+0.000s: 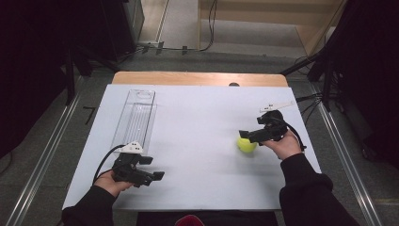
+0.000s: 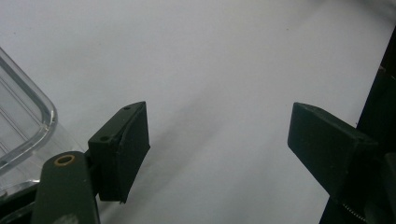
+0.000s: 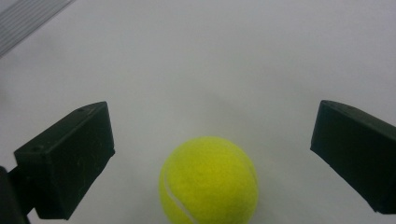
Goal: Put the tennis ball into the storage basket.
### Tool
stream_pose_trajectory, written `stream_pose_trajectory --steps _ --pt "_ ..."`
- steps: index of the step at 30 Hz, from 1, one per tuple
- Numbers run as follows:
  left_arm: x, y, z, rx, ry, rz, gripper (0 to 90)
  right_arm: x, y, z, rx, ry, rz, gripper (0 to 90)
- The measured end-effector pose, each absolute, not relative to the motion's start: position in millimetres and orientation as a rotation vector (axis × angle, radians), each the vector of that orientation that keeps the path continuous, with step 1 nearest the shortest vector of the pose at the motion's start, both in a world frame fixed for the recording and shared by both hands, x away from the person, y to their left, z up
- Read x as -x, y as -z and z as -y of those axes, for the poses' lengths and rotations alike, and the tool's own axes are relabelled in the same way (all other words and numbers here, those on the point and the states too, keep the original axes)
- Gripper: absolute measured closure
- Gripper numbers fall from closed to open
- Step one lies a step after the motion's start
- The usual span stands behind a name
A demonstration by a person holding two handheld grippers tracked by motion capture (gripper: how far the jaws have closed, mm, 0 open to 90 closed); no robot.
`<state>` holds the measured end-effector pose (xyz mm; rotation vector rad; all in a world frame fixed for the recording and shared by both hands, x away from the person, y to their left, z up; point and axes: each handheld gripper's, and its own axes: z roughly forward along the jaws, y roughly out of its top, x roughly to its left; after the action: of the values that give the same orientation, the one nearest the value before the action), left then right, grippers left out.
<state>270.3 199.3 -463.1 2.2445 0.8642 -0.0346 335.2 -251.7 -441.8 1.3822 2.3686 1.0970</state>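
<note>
Plainly a tennis ball point(image 1: 246, 144) resting on the white counter point(image 1: 197, 141), right side, just below the right gripper point(image 1: 249, 135). Right gripper spread wide, holding nothing; ball point(image 3: 208, 181) centred between the 2 jaws in the right gripper view, touching neither. Left gripper point(image 1: 153, 168) low over the near left of the counter, likewise spread wide and holding nothing, bare white surface between its jaws. Clear plastic tray point(image 1: 135, 117) lying lengthwise on the counter's left, just beyond the left gripper; 1 rounded corner point(image 2: 39, 123) of it visible in the left gripper view.

Probably light, felt-covered, springy rather than fragile; enough nap for a firm hold, no slipperiness expected. Round, though, so apt to roll at a nudge or squirt out of an off-centre pinch. Best taken across the widest part, jaws level with the middle, closing evenly from both sides.
</note>
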Motion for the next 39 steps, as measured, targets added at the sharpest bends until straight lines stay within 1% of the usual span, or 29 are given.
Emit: stream_pose_trajectory --steps 39 --pt "-271 462 -199 -2.242 0.035 -0.862 21.1 -333 471 252 -1.450 -1.047 -2.388 0.0"
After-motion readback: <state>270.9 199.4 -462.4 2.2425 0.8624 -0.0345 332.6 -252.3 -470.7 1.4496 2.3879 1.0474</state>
